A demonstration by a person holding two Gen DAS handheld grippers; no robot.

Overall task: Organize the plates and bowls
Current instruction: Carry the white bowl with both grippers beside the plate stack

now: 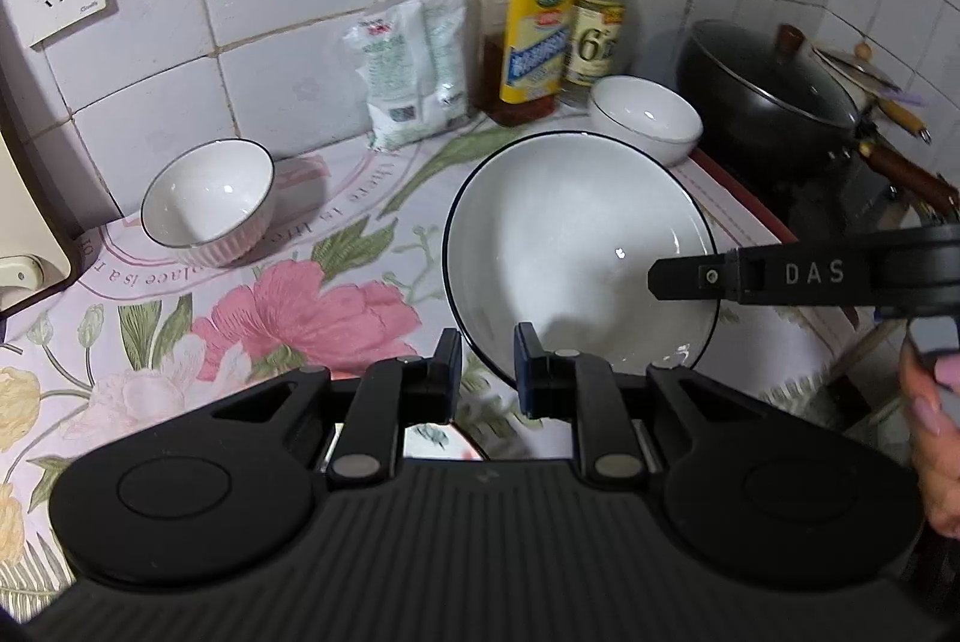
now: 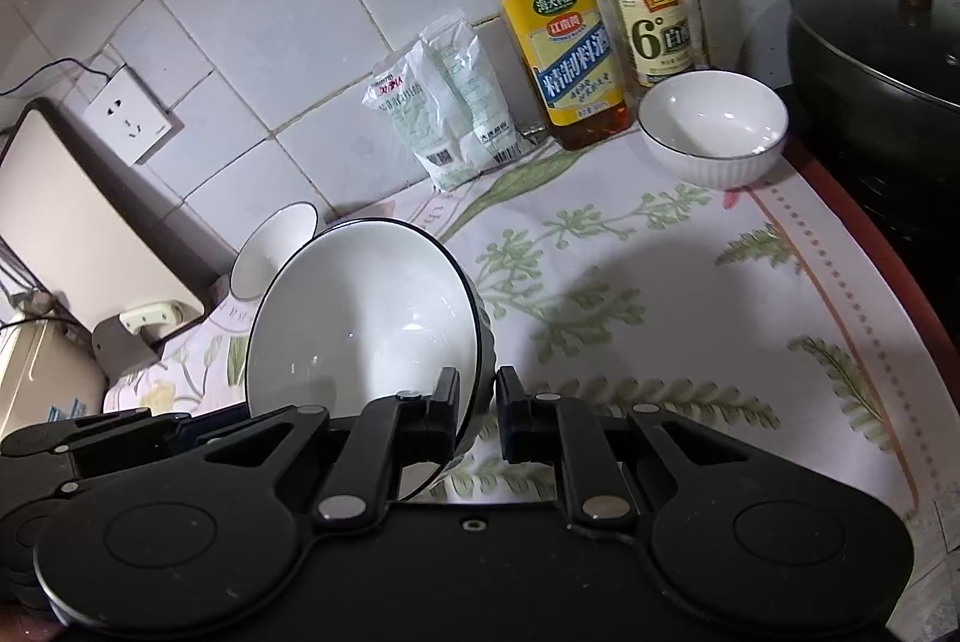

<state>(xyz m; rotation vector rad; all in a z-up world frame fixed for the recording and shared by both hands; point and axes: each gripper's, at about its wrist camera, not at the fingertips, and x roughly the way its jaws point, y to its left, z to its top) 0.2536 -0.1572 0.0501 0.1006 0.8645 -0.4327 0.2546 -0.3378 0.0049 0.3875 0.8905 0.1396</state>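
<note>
A: Left wrist view. What is the left gripper (image 1: 487, 342) doing?

B: Its two black fingers are closed on the near rim of a large bowl (image 1: 579, 252). The bowl is white glazed ceramic, round and deep, with a thin dark line on the rim. It is tilted and lifted off the counter cloth (image 1: 288, 294), a smooth sheet printed with pink flowers and green leaves.

A: And the right gripper (image 1: 660, 276)?

B: It enters from the right as a flat black bar over the far rim of the same bowl. A hand (image 1: 936, 438) shows at the right edge.

A: Other dishes?

B: A small bowl (image 1: 210, 201), white with ribbed sides, stands on the cloth at the left. A second small bowl (image 1: 647, 117) stands beside two clear plastic bottles (image 1: 534, 12). A dark pan (image 1: 774, 96) with a glass lid sits to the right.

A: Right wrist view.

B: The right gripper (image 2: 478, 405) has its jaws drawn in, clamped on the large bowl's (image 2: 360, 318) rim, one finger inside the bowl and one outside. The bowl stands steeply tilted. Behind it lies the ribbed small bowl (image 2: 273, 252); the second small bowl (image 2: 714, 126) stands near the bottles (image 2: 552, 18). Soft plastic packets (image 2: 444, 114) lean on the white tiled wall (image 2: 252, 0).
</note>
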